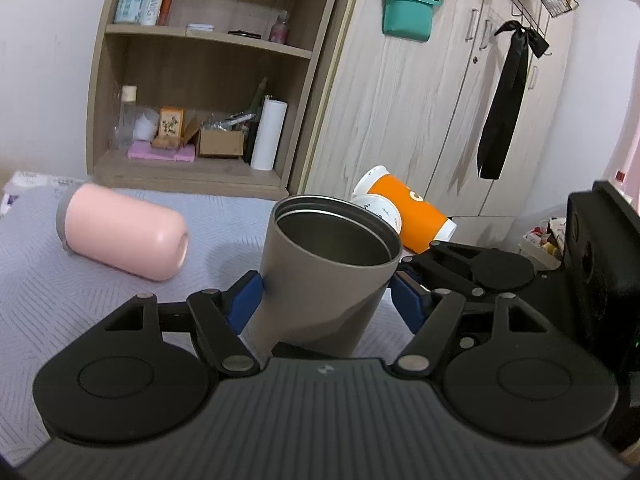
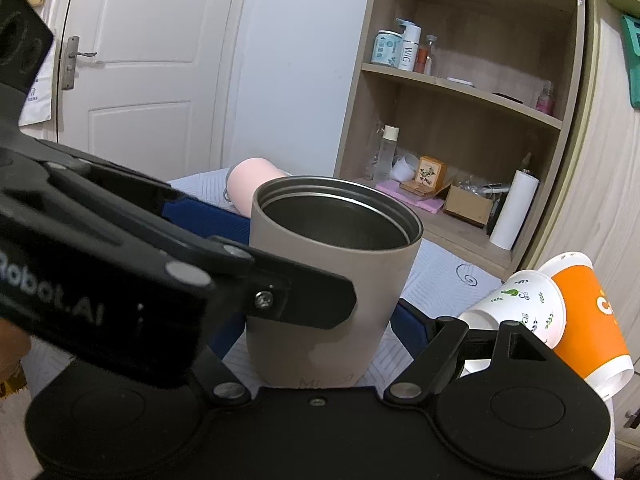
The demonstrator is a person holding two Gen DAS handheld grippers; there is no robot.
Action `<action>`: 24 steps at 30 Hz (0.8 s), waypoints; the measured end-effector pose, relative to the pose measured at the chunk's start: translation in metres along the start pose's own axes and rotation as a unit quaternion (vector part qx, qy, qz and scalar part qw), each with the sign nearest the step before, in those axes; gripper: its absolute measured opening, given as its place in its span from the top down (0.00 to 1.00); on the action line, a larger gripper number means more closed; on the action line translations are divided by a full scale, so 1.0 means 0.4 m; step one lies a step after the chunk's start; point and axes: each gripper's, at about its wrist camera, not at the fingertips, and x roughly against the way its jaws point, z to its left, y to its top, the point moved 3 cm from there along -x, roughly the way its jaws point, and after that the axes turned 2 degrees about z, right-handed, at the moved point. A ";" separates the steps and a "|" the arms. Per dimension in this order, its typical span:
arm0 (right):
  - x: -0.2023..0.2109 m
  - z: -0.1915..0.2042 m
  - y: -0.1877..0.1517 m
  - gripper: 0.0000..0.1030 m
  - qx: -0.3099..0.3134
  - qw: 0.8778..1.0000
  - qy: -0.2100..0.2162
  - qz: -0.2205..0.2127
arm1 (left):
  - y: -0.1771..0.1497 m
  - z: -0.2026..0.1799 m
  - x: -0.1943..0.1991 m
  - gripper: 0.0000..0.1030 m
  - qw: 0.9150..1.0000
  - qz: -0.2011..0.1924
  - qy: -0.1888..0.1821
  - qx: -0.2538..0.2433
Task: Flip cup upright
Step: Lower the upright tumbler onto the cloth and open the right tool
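Observation:
A taupe metal cup (image 1: 320, 272) stands mouth up on the pale quilted surface (image 1: 60, 292), leaning slightly in the left wrist view. My left gripper (image 1: 326, 300) has its blue pads (image 1: 246, 300) against both sides of the cup. In the right wrist view the same cup (image 2: 328, 280) sits between my right gripper's (image 2: 320, 320) blue pads (image 2: 406, 330); whether they press on it I cannot tell, since the left gripper's black body (image 2: 120, 272) hides the left side.
A pink cup (image 1: 124, 232) lies on its side at the left. An orange paper cup (image 1: 412, 216) and a white patterned paper cup (image 2: 516, 308) lie tipped at the right. A wooden shelf unit (image 1: 208, 80) and wardrobe (image 1: 420, 100) stand behind.

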 end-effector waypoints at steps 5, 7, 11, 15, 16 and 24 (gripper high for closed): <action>0.004 0.006 -0.008 0.16 0.005 1.000 -0.014 -0.005 | -0.009 0.000 0.008 0.30 1.000 0.003 0.003 0.006; 0.015 0.010 -0.013 0.16 0.009 1.000 -0.023 -0.003 | -0.013 -0.001 0.013 0.28 1.000 0.008 0.003 0.010; 0.056 0.011 -0.014 0.16 0.000 0.999 -0.032 -0.007 | -0.008 -0.003 0.022 0.28 0.999 0.031 -0.001 0.024; 0.098 0.003 -0.022 0.16 -0.020 0.999 -0.045 -0.008 | -0.002 -0.008 0.052 0.27 0.999 0.036 0.024 0.027; 0.110 0.001 -0.026 0.16 -0.026 0.998 -0.048 -0.011 | 0.001 -0.011 0.064 0.27 0.998 0.037 0.033 0.028; 0.221 -0.021 -0.019 0.16 -0.080 0.994 -0.069 -0.040 | 0.014 -0.047 0.160 0.27 0.997 0.028 0.070 0.017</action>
